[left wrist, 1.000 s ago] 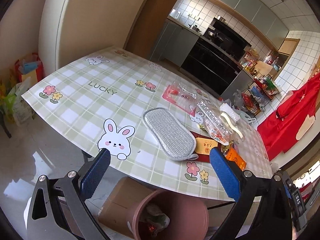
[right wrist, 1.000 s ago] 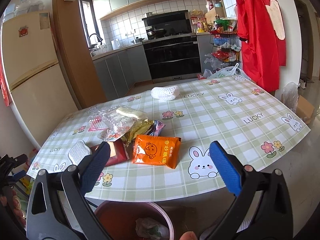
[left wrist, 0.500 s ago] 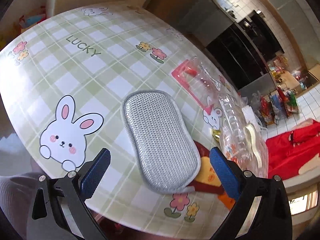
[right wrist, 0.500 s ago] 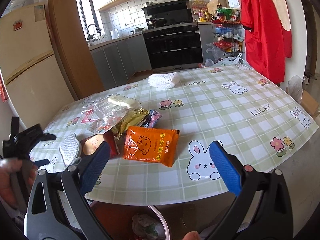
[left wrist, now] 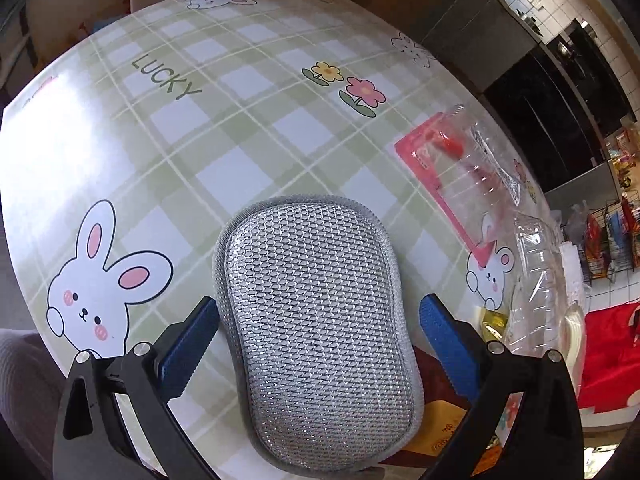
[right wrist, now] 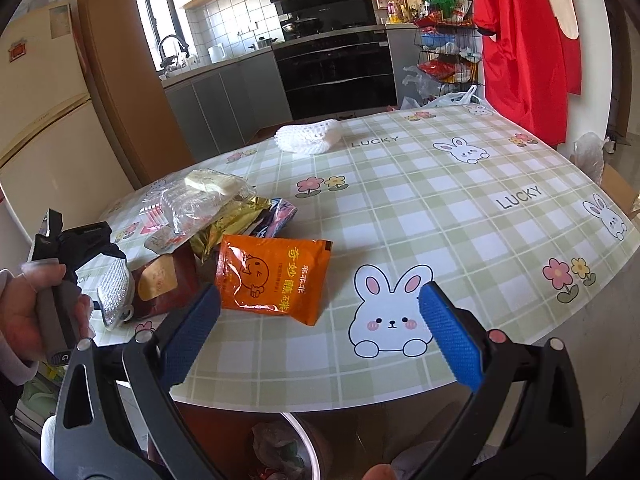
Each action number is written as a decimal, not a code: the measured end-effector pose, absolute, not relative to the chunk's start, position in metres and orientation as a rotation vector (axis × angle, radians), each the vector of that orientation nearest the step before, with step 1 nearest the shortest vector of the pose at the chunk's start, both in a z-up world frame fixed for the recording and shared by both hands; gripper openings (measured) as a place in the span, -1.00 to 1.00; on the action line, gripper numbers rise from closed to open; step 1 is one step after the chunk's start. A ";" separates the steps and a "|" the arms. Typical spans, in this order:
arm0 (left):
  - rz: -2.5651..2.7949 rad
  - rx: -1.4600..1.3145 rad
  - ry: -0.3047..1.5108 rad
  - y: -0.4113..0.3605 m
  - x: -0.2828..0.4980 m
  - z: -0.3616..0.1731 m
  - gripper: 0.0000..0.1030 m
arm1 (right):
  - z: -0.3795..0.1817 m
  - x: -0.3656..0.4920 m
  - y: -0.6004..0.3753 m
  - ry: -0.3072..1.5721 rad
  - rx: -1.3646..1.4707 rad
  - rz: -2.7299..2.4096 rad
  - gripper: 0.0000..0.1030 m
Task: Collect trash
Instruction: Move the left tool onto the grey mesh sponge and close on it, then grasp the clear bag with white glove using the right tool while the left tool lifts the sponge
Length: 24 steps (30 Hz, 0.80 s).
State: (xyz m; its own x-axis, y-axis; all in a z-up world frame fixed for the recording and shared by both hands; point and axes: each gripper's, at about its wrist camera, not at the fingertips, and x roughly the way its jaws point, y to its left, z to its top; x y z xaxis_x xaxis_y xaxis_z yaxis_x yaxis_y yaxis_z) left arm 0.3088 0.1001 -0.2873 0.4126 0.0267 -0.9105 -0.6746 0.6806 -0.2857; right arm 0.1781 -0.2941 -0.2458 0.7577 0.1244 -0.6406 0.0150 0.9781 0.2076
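Note:
A silver mesh scrubbing pad (left wrist: pixel 320 320) lies on the checked tablecloth, and my left gripper (left wrist: pixel 320 340) is open with one blue finger on each side of it, not touching. The same pad (right wrist: pixel 114 288) shows small in the right wrist view, next to the hand holding that gripper. My right gripper (right wrist: pixel 318 330) is open over the table's near edge. Just beyond its left finger lies an orange snack packet (right wrist: pixel 272 276). Behind it sit a dark red wrapper (right wrist: pixel 164 280), a gold wrapper (right wrist: pixel 228 222) and a clear plastic tray (right wrist: pixel 196 204).
A brown trash bin (right wrist: pixel 280 444) with rubbish in it stands on the floor below the table edge. A pink-backed blister pack (left wrist: pixel 452 168) and clear plastic packaging (left wrist: pixel 540 280) lie right of the pad. A white mesh cloth (right wrist: pixel 308 136) rests at the far side. A red apron (right wrist: pixel 524 40) hangs at right.
My left gripper has dropped from above the bin to the table and closed in on the mesh pad, which now sits between its fingers. The right gripper has edged slightly forward.

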 end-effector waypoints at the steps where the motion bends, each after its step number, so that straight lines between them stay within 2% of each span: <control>1: 0.501 -0.668 1.075 0.095 0.312 -0.287 0.89 | -0.247 0.179 -0.294 0.712 0.205 0.061 0.90; 7: 0.494 -0.432 1.104 0.072 0.316 -0.294 0.89 | -0.244 0.181 -0.288 0.712 0.197 0.097 0.90; 15: 0.374 -0.527 1.010 0.097 0.283 -0.286 0.76 | -0.234 0.189 -0.283 0.721 0.192 0.181 0.90; 24: 0.288 -0.555 0.904 0.137 0.248 -0.259 0.74 | -0.217 0.217 -0.252 0.745 0.016 0.312 0.90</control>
State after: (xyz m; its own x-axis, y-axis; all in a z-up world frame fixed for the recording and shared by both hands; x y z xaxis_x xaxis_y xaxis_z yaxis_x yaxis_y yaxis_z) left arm 0.2483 0.1372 -0.2590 0.5937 0.0066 -0.8047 -0.4597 0.8235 -0.3324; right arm 0.2167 -0.2516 -0.2172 0.6915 0.2845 -0.6640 -0.2731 0.9539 0.1243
